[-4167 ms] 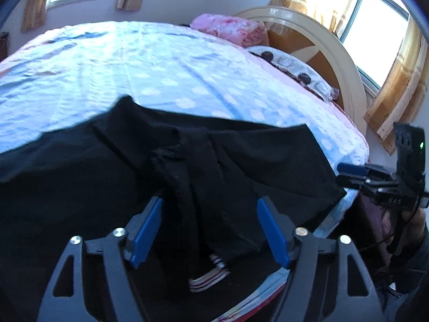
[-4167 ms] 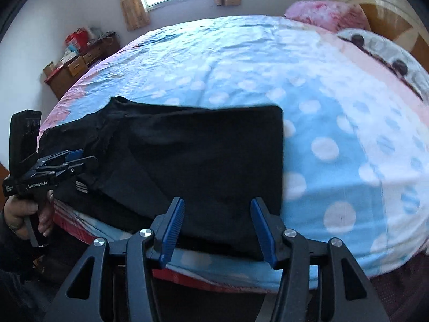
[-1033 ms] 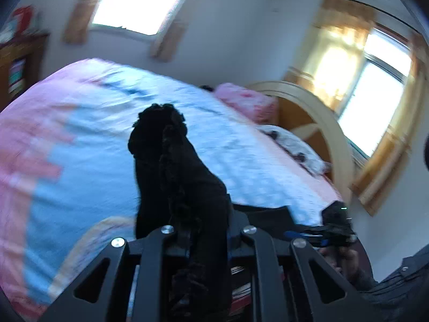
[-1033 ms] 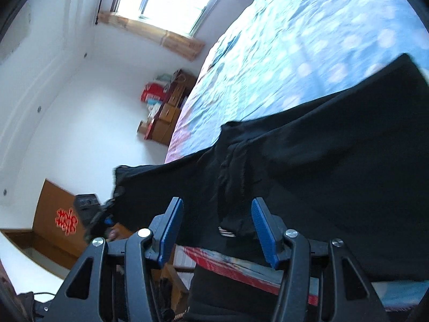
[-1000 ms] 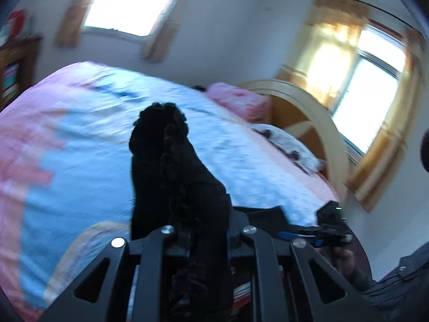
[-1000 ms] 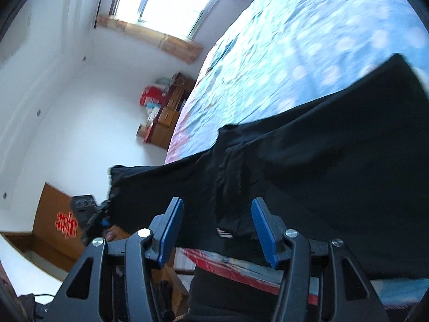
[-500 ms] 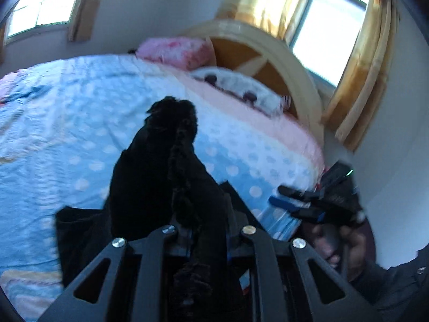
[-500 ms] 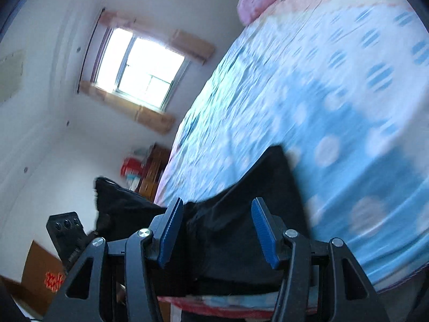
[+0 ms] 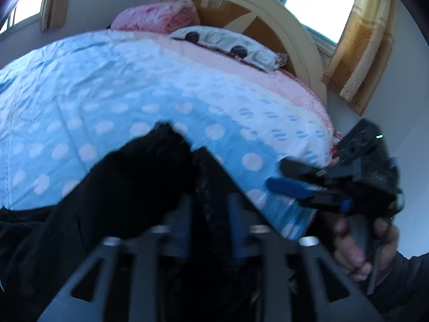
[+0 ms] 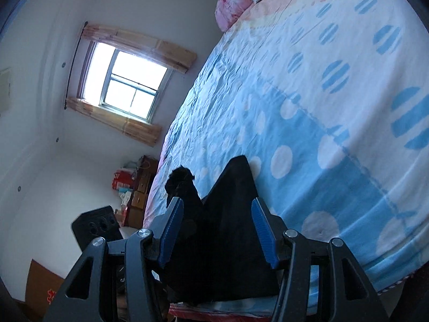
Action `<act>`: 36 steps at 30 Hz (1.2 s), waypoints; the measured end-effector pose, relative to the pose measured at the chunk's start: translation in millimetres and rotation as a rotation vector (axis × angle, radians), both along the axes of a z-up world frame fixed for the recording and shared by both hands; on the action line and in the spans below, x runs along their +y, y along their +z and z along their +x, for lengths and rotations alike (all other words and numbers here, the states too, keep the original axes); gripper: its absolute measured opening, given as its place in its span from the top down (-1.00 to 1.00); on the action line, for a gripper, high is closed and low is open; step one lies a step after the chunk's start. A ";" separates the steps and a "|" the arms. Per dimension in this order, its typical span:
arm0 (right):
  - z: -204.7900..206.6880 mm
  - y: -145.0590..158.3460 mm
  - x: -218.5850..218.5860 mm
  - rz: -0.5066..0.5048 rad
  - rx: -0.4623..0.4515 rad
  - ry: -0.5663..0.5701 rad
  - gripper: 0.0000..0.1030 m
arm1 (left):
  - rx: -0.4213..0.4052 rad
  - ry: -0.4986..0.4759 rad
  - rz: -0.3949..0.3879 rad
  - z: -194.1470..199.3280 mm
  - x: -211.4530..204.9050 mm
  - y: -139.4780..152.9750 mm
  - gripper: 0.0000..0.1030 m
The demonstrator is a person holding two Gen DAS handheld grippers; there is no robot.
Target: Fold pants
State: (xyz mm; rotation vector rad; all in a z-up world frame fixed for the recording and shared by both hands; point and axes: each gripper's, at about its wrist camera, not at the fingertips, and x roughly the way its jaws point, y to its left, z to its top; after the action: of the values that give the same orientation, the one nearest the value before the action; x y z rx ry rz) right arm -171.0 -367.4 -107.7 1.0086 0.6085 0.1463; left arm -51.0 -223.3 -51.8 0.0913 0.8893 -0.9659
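Note:
The black pants [image 9: 128, 187] lie bunched on the near edge of the bed. My left gripper [image 9: 209, 214] is shut on a bunch of the pants fabric, which sticks up past its fingers. In the right wrist view the pants [image 10: 230, 230] form a dark folded pile, with a tuft [image 10: 179, 179] held up by the left gripper. My right gripper [image 10: 217, 230] is open and empty, with its blue pads on either side of the pile. It also shows in the left wrist view [image 9: 297, 185], close at the right.
The bed [image 9: 134, 80] has a blue polka-dot sheet with a pink band. Pillows [image 9: 155, 18] lie by the curved wooden headboard [image 9: 268, 26]. A window [image 10: 128, 86] and a cluttered wooden dresser [image 10: 136, 190] are at the far wall.
My left gripper has carried the held pants end to the right, over the other half, down toward the bed. My right gripper has stayed open and now faces the folded pile.

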 end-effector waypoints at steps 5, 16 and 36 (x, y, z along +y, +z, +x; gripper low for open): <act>7.5 -1.6 10.9 -0.032 0.009 0.031 -0.14 | -0.201 0.067 0.018 -19.9 36.8 21.7 -0.60; 45.7 -1.1 82.3 -0.390 0.167 0.200 -0.19 | -0.145 0.397 0.108 -16.7 150.9 -30.8 -0.61; 33.1 4.2 78.4 -0.610 0.210 0.196 0.70 | -0.165 0.407 0.143 -9.1 142.1 -50.8 -0.94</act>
State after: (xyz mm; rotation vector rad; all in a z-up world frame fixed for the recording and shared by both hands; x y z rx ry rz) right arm -137.9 -288.9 -103.5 0.3736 0.8775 0.0209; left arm -60.1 -81.2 -102.6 0.1056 0.7841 -0.5075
